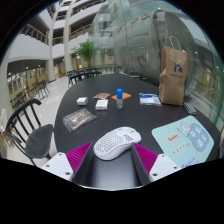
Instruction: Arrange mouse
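Approaching white mouse (117,142) on dark round table (60,105), beside mousepad (183,137). Gripper (112,158) spread, nothing held; mouse just ahead of pads. Advise: centre mouse between fingers, grip across flanks, lift low toward mousepad.

Gripper (112,158) fingers spread wide, white mouse (117,142) sits between them at 12, gaps both sides. Mousepad (183,137) flat at 2, passable over. Plastic packet (79,120) at 10. Small box (101,103) and blue bottle (119,96) past the mouse. Brown bag (173,78) upright at 1, tallest block. Bare table (140,115) between mouse and bottle. Chair (24,125) at 9, off table.
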Motion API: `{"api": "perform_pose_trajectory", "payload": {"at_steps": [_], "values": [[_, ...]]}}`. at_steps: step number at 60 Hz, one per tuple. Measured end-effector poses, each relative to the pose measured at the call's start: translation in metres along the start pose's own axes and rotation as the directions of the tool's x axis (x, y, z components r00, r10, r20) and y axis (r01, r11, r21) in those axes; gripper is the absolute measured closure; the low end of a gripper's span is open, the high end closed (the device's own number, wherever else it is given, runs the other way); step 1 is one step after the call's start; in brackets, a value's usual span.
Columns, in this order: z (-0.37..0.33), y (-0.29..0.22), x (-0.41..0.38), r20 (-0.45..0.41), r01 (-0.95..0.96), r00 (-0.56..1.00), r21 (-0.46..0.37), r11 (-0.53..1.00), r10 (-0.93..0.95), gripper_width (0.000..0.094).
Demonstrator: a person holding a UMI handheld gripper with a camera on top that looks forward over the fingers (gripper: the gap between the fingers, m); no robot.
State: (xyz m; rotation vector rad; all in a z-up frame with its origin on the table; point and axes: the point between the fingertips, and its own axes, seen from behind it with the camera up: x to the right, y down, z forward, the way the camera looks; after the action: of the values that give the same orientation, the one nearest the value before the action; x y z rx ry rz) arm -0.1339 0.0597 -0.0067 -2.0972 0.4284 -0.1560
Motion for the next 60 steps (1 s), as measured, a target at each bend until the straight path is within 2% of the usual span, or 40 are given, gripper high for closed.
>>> {"api": "perform_pose_trajectory", "payload": {"at_steps": [17,21,22,31,34,38,49,53,60], "values": [[0.055,-0.028,-0.003,-0.020,0.065,0.998,-0.086,0.994,-0.067,0.0171],[0.065,-0.033,0.000,-0.041,0.111,0.993,-0.090,0.990,-0.115,0.0273],[0.071,-0.036,-0.003,-0.035,0.115,0.992,-0.092,0.989,-0.119,0.0316],[0.080,-0.039,-0.014,0.031,0.083,0.996,-0.080,0.993,-0.080,0.0475],[0.073,-0.037,-0.014,0.066,0.098,0.994,-0.103,0.990,-0.092,0.0521],[0.053,-0.048,-0.001,0.081,0.147,0.987,-0.085,0.985,-0.140,0.0527],[-0.040,-0.096,0.089,-0.008,0.185,0.983,0.080,0.979,-0.185,0.0527],[-0.049,-0.090,0.124,-0.009,0.211,0.977,0.069,0.975,-0.211,0.0529],[-0.047,-0.058,0.187,-0.051,0.217,0.975,-0.004,0.976,-0.216,0.0528]]}}
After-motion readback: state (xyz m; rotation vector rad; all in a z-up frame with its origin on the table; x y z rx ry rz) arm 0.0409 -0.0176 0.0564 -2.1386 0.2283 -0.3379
